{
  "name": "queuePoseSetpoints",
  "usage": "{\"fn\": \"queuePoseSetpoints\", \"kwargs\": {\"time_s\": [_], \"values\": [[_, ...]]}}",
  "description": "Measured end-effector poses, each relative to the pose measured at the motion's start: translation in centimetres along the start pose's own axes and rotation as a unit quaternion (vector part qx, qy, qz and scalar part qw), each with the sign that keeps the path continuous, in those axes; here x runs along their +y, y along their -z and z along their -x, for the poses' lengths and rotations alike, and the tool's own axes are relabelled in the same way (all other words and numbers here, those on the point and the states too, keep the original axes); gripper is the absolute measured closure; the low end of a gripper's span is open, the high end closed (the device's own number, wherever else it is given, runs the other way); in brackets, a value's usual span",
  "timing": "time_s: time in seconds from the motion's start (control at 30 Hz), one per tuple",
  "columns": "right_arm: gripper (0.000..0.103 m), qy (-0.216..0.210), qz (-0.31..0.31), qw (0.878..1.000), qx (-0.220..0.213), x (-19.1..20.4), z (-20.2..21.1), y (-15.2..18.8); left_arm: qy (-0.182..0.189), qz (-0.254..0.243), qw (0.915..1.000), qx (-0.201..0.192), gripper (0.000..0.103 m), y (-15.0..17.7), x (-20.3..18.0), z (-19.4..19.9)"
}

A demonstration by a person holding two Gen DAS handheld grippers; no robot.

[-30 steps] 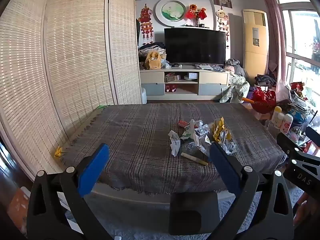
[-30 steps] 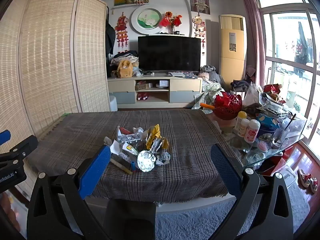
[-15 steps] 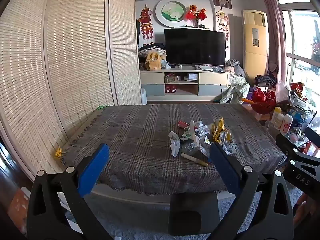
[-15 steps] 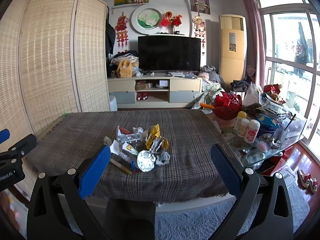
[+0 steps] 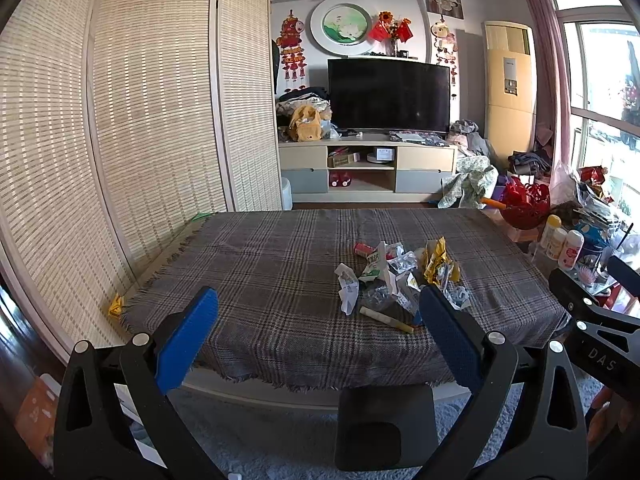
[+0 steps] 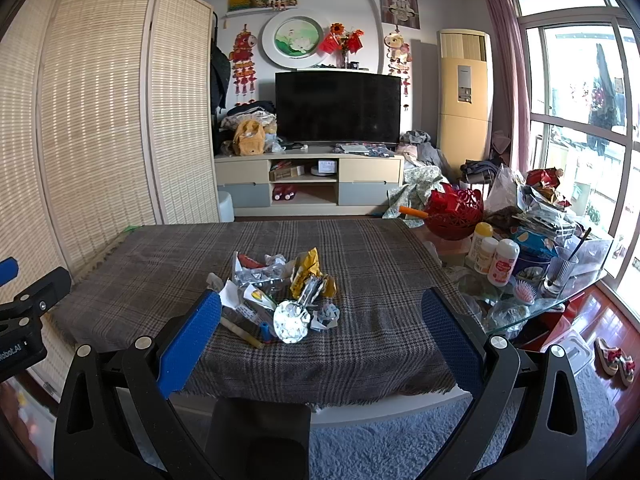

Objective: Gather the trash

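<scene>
A pile of trash (image 5: 396, 276) lies on the plaid-covered table (image 5: 280, 280): crumpled wrappers, a yellow foil bag (image 5: 438, 260), a white paper scrap (image 5: 347, 286) and a pale stick (image 5: 386, 319). The pile also shows in the right wrist view (image 6: 280, 292), with a crushed foil ball (image 6: 292, 321) at its front. My left gripper (image 5: 318, 334) is open and empty, held before the table's near edge, left of the pile. My right gripper (image 6: 320, 332) is open and empty, short of the near edge, with the pile between its fingers in view.
A glass side table (image 6: 552, 280) with bottles, a cup and a red basket (image 6: 454, 216) stands right of the table. Woven screens (image 5: 120, 120) line the left side. A TV cabinet (image 5: 368, 168) stands at the back. Grey carpet (image 6: 380, 440) lies below the grippers.
</scene>
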State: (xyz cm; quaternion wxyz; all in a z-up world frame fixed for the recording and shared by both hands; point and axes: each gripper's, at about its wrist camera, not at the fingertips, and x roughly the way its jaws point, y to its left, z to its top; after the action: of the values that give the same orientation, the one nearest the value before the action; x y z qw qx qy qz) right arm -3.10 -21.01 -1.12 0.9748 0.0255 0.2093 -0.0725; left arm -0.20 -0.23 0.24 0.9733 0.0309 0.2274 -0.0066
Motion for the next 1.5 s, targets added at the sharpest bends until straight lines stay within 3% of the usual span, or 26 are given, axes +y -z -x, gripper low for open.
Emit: {"fn": "queuePoseSetpoints", "kwargs": {"time_s": [1.5], "values": [[0.003, 0.008, 0.007, 1.0, 0.009, 0.43, -0.26, 0.18, -0.002, 0.002, 1.0, 0.004, 0.008, -0.53, -0.36, 0.16]]}}
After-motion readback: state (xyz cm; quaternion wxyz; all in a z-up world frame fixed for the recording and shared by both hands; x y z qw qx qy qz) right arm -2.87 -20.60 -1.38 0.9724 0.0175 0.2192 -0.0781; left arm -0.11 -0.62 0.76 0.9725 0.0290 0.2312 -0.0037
